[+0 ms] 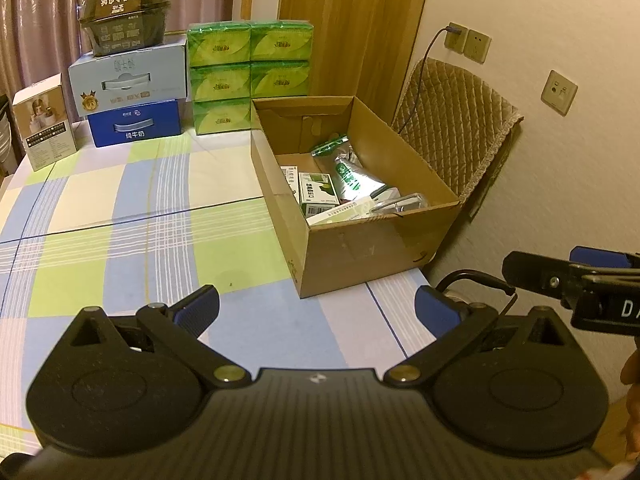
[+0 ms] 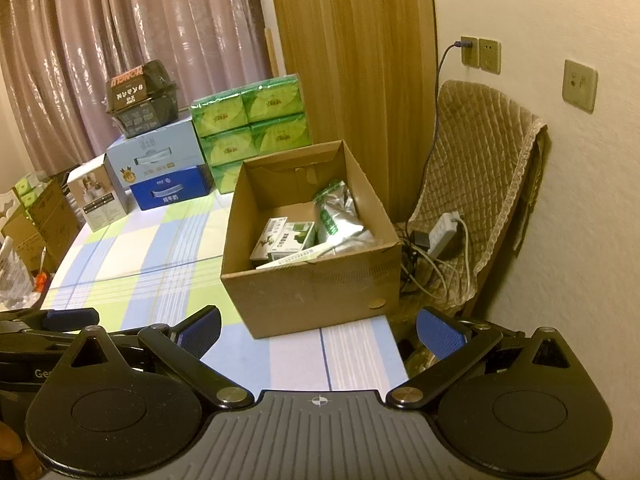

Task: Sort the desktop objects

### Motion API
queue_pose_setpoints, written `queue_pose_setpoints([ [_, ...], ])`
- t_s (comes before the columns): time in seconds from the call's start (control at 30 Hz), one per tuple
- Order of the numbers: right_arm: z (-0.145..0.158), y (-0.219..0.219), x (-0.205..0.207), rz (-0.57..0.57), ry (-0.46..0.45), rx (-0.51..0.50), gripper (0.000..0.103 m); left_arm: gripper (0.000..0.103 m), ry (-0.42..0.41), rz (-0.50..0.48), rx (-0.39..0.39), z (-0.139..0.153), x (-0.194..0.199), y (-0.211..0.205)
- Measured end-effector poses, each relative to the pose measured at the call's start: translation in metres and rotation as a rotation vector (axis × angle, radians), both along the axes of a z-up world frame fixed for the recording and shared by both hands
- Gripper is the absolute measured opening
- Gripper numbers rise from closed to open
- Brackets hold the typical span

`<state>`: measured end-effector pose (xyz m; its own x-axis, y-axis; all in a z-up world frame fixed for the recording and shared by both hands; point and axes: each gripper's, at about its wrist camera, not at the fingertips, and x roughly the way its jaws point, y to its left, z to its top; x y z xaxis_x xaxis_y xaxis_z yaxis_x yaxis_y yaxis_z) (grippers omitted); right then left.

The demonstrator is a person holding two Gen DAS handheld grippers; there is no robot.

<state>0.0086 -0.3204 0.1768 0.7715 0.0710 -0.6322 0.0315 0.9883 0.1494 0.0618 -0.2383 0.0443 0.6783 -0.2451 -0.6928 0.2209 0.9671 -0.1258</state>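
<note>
Both claws are spread wide right now and neither has anything in it. Our left gripper hangs over the near part of the checked blue, green and cream tablecloth, its blue-padded fingers far apart with only cloth showing between them. Our right gripper is the same, fingers wide apart and touching nothing, sitting over the near right corner of the table just in front of the open brown cardboard box. In the left wrist view the right gripper also pokes in from the right edge, close beside the left one. The stuff we're sorting is already in that box: a silver foil pouch with green print leans against the right wall, a pair of small green and white cartons lie flat on the floor of the box next to it, and a long white flat packet rests against the near wall. From the left wrist we can also make out something shiny and metallic in the near right corner of the box, can't tell what it is. Along the far edge of the table there's a stack of green tissue packs, a pale blue carton on a dark blue carton, a black container on top of those, and a small white box with a photo on it. A chair with a quilted tan cover sits right of the table with a white power strip on its seat.
</note>
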Motion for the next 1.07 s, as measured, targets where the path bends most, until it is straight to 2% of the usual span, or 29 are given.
queue_pose_setpoints([
  [1.07,-0.0033,0.0051,-0.0011,0.0,0.007,-0.004,0.101,0.102,-0.001,0.004,-0.026,-0.0017,0.0015,0.0036],
])
